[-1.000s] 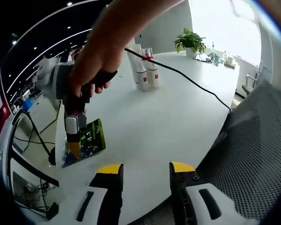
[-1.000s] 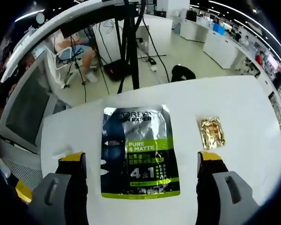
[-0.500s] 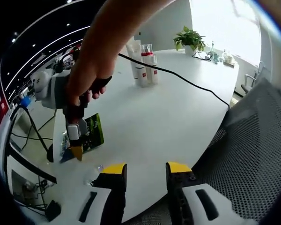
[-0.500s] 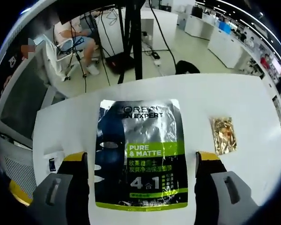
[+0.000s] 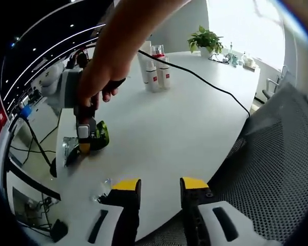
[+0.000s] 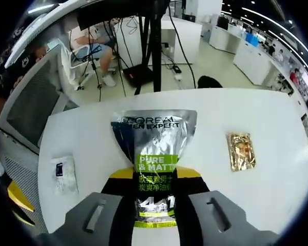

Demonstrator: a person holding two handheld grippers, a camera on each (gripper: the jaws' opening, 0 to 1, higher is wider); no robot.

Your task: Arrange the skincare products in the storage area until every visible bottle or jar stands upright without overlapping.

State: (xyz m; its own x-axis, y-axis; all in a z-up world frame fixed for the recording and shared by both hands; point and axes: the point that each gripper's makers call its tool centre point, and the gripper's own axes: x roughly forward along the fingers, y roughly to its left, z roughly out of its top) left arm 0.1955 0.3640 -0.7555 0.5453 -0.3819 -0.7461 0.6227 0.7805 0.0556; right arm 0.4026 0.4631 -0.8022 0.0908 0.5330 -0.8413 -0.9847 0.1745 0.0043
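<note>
Currently, the right gripper was seen with its jaws drawn in tight on the lower half of a silver and green sachet, which was creased and buckled between them. The left gripper was held part open above the near edge of the white table, with nothing between its jaws.

Beside the pinched sachet, a small gold packet lay flat on one side and a small clear packet on the other, both apart from it. The bottles stood upright in a close group at the far side of the table, well apart from the sachets, with a potted plant beyond them.

For a sound lift, the pinch should be kept square and the sachet raised straight, so that it would not slip or fold further; it should then be carried towards the bottles without disturbing them.

Half a second earlier, the right jaws had stood wide on either side of the sachet, which had lain flat; they were since closed on it.
</note>
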